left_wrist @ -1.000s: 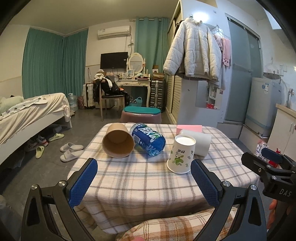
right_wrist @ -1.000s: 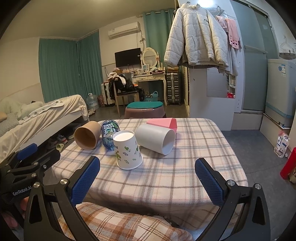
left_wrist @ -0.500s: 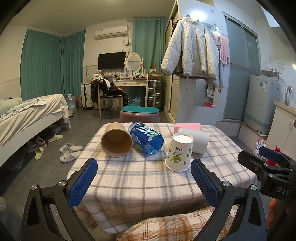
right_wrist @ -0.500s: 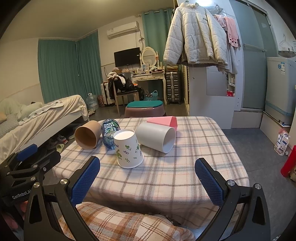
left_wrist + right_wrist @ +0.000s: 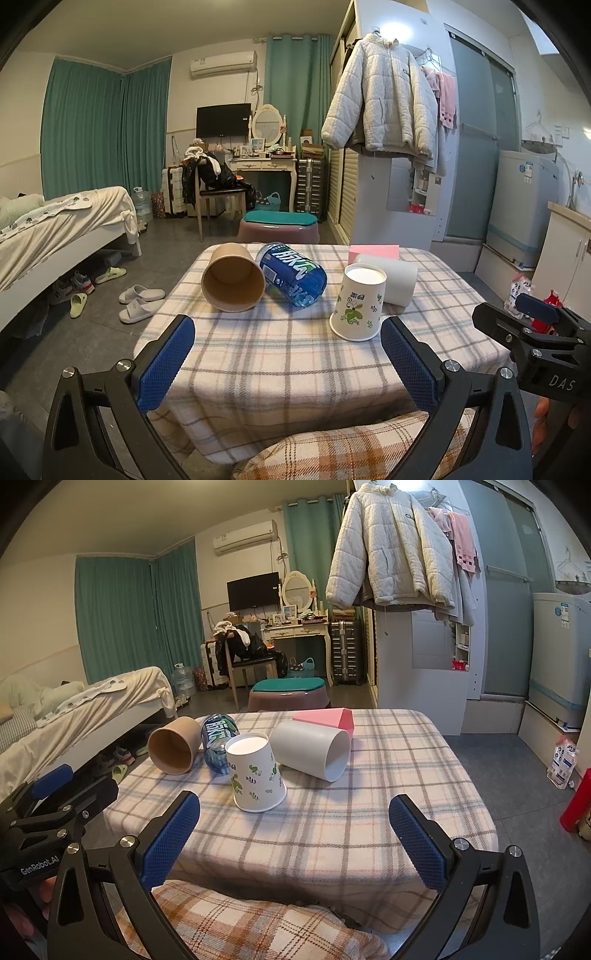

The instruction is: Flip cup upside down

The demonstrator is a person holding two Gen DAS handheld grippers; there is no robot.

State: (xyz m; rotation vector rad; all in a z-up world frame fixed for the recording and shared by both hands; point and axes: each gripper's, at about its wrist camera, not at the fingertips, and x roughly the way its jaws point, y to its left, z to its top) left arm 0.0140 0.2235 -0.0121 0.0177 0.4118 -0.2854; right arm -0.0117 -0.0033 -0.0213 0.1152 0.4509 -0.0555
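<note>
Hovering short of the plaid-clothed table (image 5: 295, 362), we noted left gripper (image 5: 288, 363) and right gripper (image 5: 295, 840) both spread, empty, white leaf-printed paper cup (image 5: 256, 773) mouth-down mid-table, touching blue bottle (image 5: 218, 746).

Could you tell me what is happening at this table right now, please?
A person holds the left gripper and the right gripper, both open and empty, short of a table with a plaid cloth. The leaf-printed paper cup already stands upside down. A brown paper cup, a blue bottle and a white cup lie on their sides. Nothing is being touched.
</note>
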